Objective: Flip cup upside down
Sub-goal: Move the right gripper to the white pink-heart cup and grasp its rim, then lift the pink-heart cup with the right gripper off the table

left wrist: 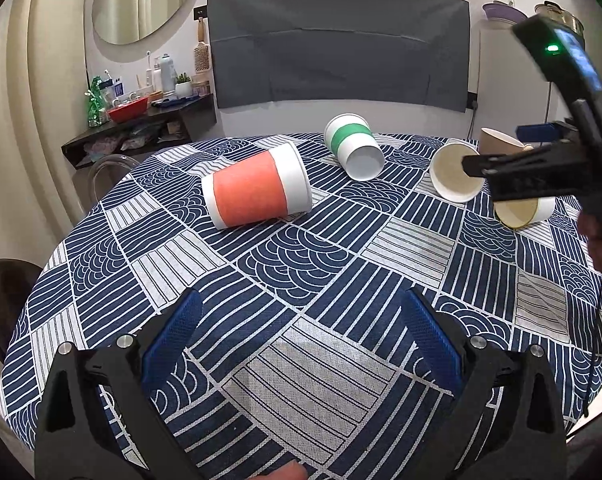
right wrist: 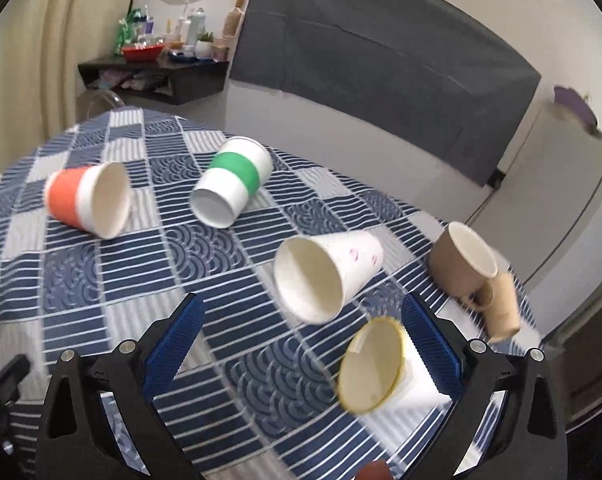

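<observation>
Several paper cups lie on their sides on the blue-and-white patterned tablecloth (left wrist: 301, 264). An orange-banded cup (left wrist: 257, 190) (right wrist: 87, 204) lies at the left, and a green-banded cup (left wrist: 353, 146) (right wrist: 231, 180) lies behind it. A plain white cup (left wrist: 455, 178) (right wrist: 325, 270) lies in the middle right. A yellow-rimmed cup (left wrist: 525, 212) (right wrist: 375, 364) lies close to my right gripper's right finger. My left gripper (left wrist: 301, 336) is open and empty above the near tablecloth. My right gripper (right wrist: 301, 336) is open and empty; it also shows in the left wrist view (left wrist: 541, 168).
A brown mug (right wrist: 461, 264) and a tan cup (right wrist: 501, 308) sit near the table's right edge. A dark shelf (left wrist: 141, 124) with bottles and a red bowl stands at the back left. A grey panel (left wrist: 337, 44) covers the wall behind the table.
</observation>
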A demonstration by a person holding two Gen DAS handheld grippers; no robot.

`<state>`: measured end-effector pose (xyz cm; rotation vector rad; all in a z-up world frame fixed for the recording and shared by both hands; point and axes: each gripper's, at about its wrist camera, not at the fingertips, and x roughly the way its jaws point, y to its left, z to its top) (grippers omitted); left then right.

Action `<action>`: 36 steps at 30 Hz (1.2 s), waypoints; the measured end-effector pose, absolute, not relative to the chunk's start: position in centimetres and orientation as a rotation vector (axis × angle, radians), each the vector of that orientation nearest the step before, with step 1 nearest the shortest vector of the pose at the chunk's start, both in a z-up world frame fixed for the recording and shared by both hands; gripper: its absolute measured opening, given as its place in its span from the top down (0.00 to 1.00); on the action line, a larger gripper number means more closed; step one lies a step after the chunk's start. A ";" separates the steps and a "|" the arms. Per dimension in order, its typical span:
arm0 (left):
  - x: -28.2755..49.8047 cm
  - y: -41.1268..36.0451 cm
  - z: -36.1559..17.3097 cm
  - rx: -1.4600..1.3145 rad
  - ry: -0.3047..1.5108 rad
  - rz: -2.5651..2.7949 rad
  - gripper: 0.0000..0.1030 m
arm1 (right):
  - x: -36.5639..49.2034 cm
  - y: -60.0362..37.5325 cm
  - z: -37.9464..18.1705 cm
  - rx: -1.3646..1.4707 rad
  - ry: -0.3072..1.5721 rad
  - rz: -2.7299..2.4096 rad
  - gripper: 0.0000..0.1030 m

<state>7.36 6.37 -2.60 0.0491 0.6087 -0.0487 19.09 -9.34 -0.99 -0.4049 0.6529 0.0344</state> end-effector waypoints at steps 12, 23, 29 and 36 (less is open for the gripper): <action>6.7 6.8 -2.5 0.022 0.587 -0.091 0.05 | 25.4 -11.7 -4.5 -0.463 0.763 -0.116 0.68; 6.9 6.4 -2.7 0.040 0.607 -0.088 0.05 | 24.3 -11.9 -5.2 -0.443 0.759 -0.078 0.95; 7.2 6.2 -2.9 0.055 0.629 -0.071 0.05 | 21.6 -10.6 -5.2 -0.464 0.729 -0.064 0.95; 7.4 6.2 -3.1 0.054 0.650 -0.046 0.05 | 18.0 -9.0 -5.4 -0.423 0.718 0.001 0.95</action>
